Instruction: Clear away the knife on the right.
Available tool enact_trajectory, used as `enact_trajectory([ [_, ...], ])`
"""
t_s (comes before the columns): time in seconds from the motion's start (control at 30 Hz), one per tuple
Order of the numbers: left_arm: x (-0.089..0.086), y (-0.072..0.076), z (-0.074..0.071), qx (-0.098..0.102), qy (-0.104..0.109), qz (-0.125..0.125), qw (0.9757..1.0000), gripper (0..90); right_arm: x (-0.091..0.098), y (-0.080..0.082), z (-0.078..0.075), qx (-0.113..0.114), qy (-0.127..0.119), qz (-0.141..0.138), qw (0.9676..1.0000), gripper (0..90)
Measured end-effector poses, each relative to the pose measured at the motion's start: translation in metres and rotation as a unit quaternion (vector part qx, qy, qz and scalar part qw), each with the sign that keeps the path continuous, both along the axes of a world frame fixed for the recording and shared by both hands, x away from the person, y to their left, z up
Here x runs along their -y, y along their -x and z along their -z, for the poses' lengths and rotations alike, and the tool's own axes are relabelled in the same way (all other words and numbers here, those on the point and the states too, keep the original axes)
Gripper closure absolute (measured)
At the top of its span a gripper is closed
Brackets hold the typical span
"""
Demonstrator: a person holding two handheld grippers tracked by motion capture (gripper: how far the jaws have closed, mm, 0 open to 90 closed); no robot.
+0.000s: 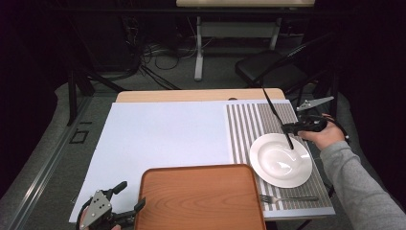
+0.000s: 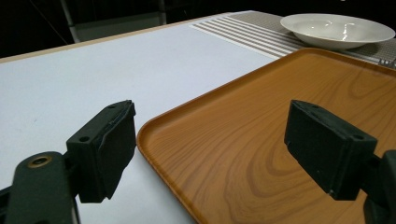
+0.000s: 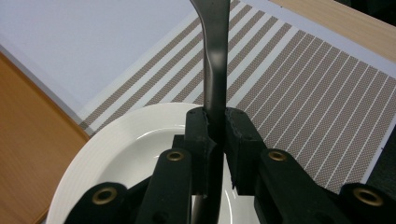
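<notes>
held item: long slim grey metal utensil [image 3: 215, 56], probably a knife, blade end not clear; held steeply tilted, lower tip over the bowl of the white round ceramic deep plate [image 1: 280, 159], upper end pointing away from the plate toward the far edge of the surface.
right gripper [image 1: 293, 127]: at the plate's far right rim, fingers [image 3: 239, 140] clenched on the utensil's shaft, pinching it mid-length.
left gripper [image 1: 125, 203]: well left of the plate, at the near left corner of the brown wood-grain rectangular tray [image 1: 201, 196]; fingers [image 2: 105, 147] released and spread, one each side of the tray's rim, pressing on nothing.
plate: sits on the brown-and-white striped woven placemat [image 1: 258, 120], just right of the tray, apart from it.
other: silver metal fork [image 1: 287, 198] on the placemat, just near-side of the plate; pale blue-white sheet-covered surface [image 1: 163, 134] left of the plate.
risk 1: narrow pinch on a smooth thin shaft, utensil could pivot or slip between the fingers and clatter onto the plate.
risk 2: lower tip is close to the plate, a low sweep could strike or drag it across the mat.
risk 3: if the utensil goes down beside the plate, it could land on the rim or across the fork.
risk 4: left fingers straddle the tray rim, a closing or a nudge could shove the tray into the plate.
</notes>
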State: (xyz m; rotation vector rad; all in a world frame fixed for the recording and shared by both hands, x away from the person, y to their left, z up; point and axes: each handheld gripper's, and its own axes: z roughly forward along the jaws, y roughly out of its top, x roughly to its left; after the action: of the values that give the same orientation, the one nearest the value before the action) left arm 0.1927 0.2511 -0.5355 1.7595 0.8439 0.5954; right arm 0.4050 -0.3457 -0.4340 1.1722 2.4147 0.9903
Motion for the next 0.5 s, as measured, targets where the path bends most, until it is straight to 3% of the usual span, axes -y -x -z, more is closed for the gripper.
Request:
enact_trajectory([
  [0.5, 0.002, 0.000, 0.000, 0.001, -0.002, 0.002, 1.0000, 16.8, 0.006, 0.053, 0.006, -0.004, -0.007, 0.019, 0.9998, 80.1],
])
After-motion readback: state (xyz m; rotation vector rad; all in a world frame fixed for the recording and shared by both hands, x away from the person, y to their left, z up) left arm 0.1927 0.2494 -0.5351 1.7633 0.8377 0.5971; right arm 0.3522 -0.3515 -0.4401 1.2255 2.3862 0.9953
